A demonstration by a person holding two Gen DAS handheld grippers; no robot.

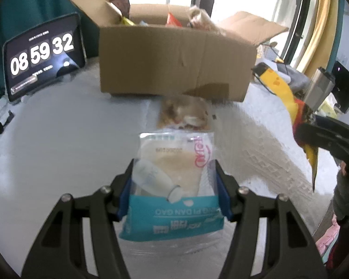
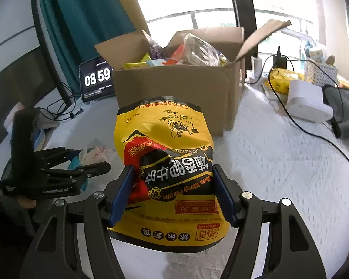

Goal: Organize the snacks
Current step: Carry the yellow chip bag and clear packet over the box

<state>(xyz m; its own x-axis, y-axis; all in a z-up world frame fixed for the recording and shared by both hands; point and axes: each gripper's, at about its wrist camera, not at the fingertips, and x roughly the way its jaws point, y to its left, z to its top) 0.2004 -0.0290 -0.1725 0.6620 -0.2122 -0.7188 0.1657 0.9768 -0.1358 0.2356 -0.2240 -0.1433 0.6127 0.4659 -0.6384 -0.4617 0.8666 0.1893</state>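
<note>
Left gripper [image 1: 174,181]: jaws pinched on a white-and-teal snack packet [image 1: 174,186], which is held clear of the counter [image 1: 58,151].
Right gripper [image 2: 173,190]: jaws clamped on the sides of a yellow snack bag [image 2: 165,158], which is held above the counter.
Cardboard box [image 1: 174,65]: stood open at the back of the counter, with snacks seen inside.
Brownish packet [image 1: 183,114]: laid on the counter just in front of the box.
Clock display [image 1: 41,53]: propped left of the box.
</note>
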